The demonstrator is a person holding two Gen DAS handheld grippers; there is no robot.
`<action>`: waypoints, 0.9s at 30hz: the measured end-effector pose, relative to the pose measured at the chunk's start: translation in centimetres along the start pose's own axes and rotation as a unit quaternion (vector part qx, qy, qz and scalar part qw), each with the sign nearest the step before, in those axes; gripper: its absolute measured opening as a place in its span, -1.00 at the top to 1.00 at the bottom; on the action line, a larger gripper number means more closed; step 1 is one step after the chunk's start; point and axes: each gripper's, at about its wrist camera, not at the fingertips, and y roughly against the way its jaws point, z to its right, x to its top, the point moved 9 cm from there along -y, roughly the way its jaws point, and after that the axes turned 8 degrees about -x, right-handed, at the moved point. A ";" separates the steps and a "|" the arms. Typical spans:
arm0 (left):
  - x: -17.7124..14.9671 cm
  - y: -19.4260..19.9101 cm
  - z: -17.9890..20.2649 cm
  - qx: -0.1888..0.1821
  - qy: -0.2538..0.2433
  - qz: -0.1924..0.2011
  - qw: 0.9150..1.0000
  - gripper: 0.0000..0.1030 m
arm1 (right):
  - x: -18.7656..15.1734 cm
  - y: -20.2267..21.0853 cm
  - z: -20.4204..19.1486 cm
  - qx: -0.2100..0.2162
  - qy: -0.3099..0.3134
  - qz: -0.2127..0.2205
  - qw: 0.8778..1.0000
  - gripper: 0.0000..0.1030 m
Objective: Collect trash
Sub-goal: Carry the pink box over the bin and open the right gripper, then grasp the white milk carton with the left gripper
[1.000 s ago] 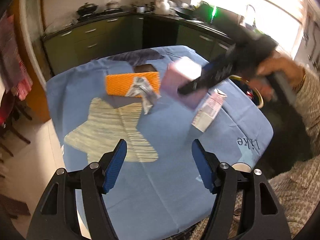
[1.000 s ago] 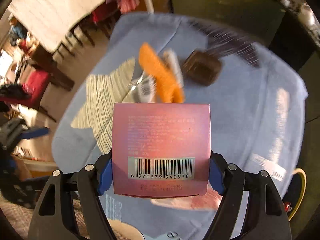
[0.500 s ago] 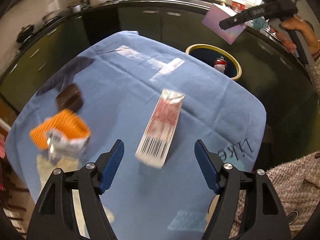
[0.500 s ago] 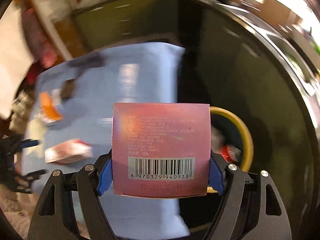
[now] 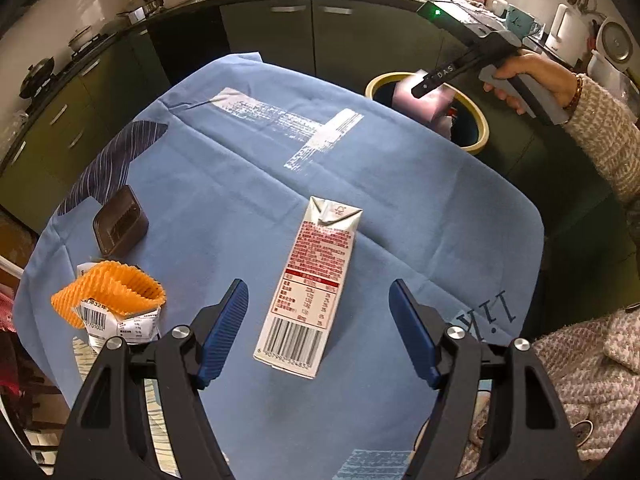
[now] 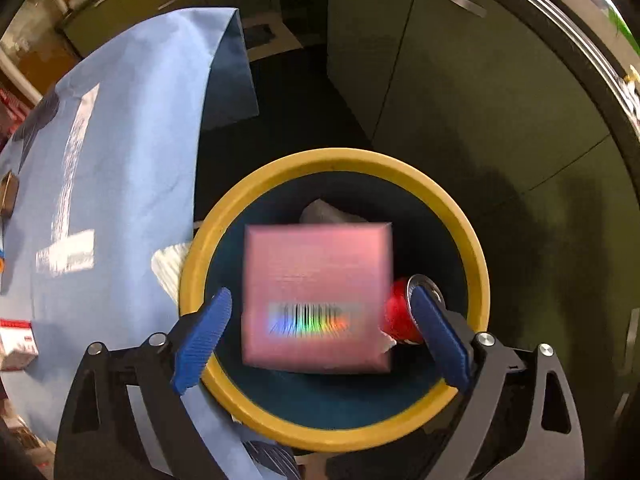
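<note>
Pink box let go over the bin, milk carton waiting between the left jaws.

Left wrist view: the left gripper (image 5: 318, 330) stands wide over the blue tablecloth (image 5: 248, 168), a milk carton (image 5: 310, 294) lying between its pads untouched; orange foam netting (image 5: 108, 292) and a brown tray (image 5: 119, 225) lie to the left, the yellow-rimmed bin (image 5: 478, 118) far right.
Right wrist view: the right gripper (image 6: 320, 336) points down over the bin (image 6: 332, 164); its jaws have just been opening, and the blurred pink box (image 6: 318, 298) sits between the pads, clear of both, above a red can (image 6: 398, 318).
</note>
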 end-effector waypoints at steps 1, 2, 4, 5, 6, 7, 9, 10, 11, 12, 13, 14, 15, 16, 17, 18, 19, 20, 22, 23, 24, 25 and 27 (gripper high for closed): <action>0.0 -0.1 0.0 -0.002 0.000 -0.002 1.000 -0.36 | 0.3 0.4 0.5 0.009 -0.009 0.004 1.000 -0.75; 0.0 -0.3 0.0 -0.006 -0.001 -0.003 1.000 -0.40 | 0.2 0.9 0.5 0.015 -0.014 0.009 1.000 -0.75; 0.0 -0.5 0.1 -0.010 -0.003 -0.003 1.000 -0.44 | -0.6 3.1 0.7 0.033 -0.024 0.031 0.999 -0.75; 0.0 -0.6 0.1 -0.011 -0.005 -0.004 1.000 -0.44 | -1.1 4.1 0.3 0.039 -0.026 0.040 0.998 -0.75; 0.0 -0.7 0.1 -0.016 -0.008 -0.006 1.000 -0.44 | -1.9 5.3 0.4 0.047 -0.026 0.052 0.997 -0.76; 0.0 -0.9 0.2 -0.019 -0.011 -0.007 1.000 -0.44 | -2.8 6.5 0.4 0.054 -0.026 0.063 0.996 -0.76; 0.0 -1.3 0.2 -0.023 -0.014 -0.012 1.000 -0.44 | -4.4 8.2 0.3 0.070 -0.029 0.077 0.994 -0.77; 0.0 -1.5 0.2 -0.025 -0.016 -0.015 0.999 -0.44 | -5.2 8.8 0.1 0.079 -0.031 0.081 0.993 -0.77; -0.1 -1.8 0.2 -0.027 -0.019 -0.018 0.999 -0.44 | -6.2 9.4 -0.1 0.092 -0.036 0.086 0.991 -0.77; -0.1 -2.1 0.2 -0.028 -0.022 -0.022 0.999 -0.44 | -7.0 9.8 -0.4 0.107 -0.040 0.089 0.989 -0.78; -0.1 -2.3 0.1 -0.027 -0.023 -0.025 0.999 -0.44 | -7.8 10.1 -0.8 0.122 -0.044 0.091 0.987 -0.78; -0.1 -2.6 0.0 -0.025 -0.025 -0.028 0.999 -0.44 | -8.6 10.5 -1.1 0.131 -0.046 0.091 0.986 -0.78; -0.1 -2.9 -0.1 -0.024 -0.027 -0.032 0.999 -0.44 | -9.3 10.8 -1.4 0.140 -0.048 0.092 0.985 -0.78; -0.2 -3.2 -0.2 -0.022 -0.028 -0.036 0.999 -0.43 | -9.9 11.2 -1.7 0.147 -0.050 0.093 0.984 -0.78; -0.2 -3.5 -0.4 -0.019 -0.029 -0.041 0.999 -0.42 | -10.6 11.2 -2.0 0.156 -0.051 0.094 0.982 -0.78; -0.3 -3.8 -0.5 -0.018 -0.029 -0.046 0.998 -0.39 | -11.2 11.3 -2.4 0.164 -0.052 0.093 0.981 -0.78; -0.4 -4.1 -0.7 -0.015 -0.027 -0.052 0.998 -0.30 | -11.8 11.5 -2.7 0.170 -0.053 0.095 0.979 -0.78; -0.6 -4.4 -0.9 -0.013 -0.025 -0.060 0.998 -0.21 | -12.1 11.4 -3.0 0.174 -0.054 0.095 0.979 -0.78; -1.1 -4.9 -1.2 -0.013 -0.022 -0.074 0.997 -0.08 | -12.5 11.3 -3.2 0.182 -0.055 0.096 0.977 -0.78; -1.4 -5.2 -1.3 -0.014 -0.020 -0.082 0.996 -0.02 | -12.8 11.3 -3.4 0.188 -0.058 0.097 0.976 -0.78; -1.7 -5.5 -1.4 -0.015 -0.018 -0.089 0.996 0.02 | -13.0 11.3 -3.5 0.191 -0.059 0.097 0.975 -0.78; -1.9 -5.7 -1.5 -0.015 -0.016 -0.094 0.995 0.08 | -13.2 11.3 -3.7 0.193 -0.059 0.097 0.975 -0.78; -2.2 -6.0 -1.7 -0.016 -0.012 -0.099 0.995 0.15 | -13.3 11.2 -3.7 0.196 -0.060 0.096 0.974 -0.78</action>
